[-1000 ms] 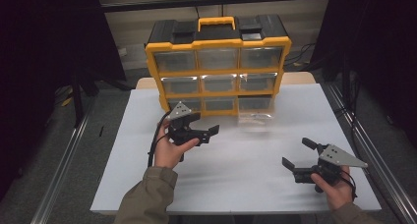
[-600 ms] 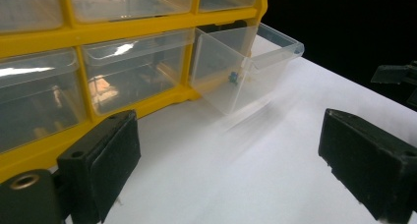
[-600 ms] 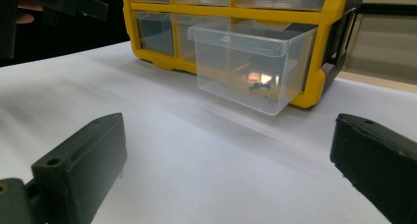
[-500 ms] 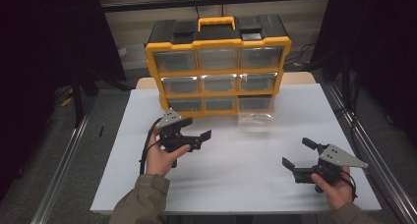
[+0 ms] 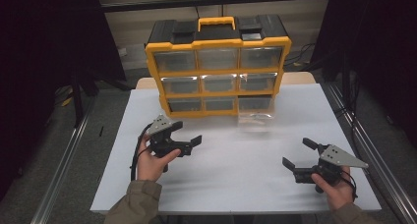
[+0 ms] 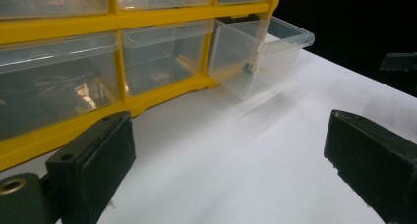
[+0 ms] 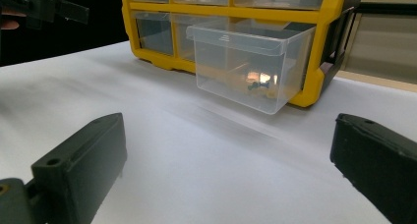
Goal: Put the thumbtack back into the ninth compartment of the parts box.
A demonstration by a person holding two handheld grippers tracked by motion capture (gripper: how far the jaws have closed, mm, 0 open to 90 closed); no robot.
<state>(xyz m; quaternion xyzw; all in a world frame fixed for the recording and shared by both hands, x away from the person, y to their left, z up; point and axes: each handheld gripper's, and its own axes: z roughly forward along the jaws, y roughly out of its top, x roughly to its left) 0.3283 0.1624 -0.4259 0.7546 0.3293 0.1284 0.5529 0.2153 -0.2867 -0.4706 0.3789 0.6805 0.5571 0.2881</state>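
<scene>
A white worktop (image 5: 236, 175) carries a yellow drawer organiser (image 5: 219, 67); its bottom-right clear drawer (image 5: 254, 111) stands pulled out. The left gripper (image 5: 186, 135), fingers just spreading and empty, hangs left of it. The right gripper (image 5: 299, 153) waits well apart, fingers released.

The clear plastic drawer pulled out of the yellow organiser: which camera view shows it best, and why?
The right gripper view: the clear plastic drawer faces it, small parts visible inside. The left gripper view shows it obliquely and farther off; the high view shows it as a faint glint.
</scene>
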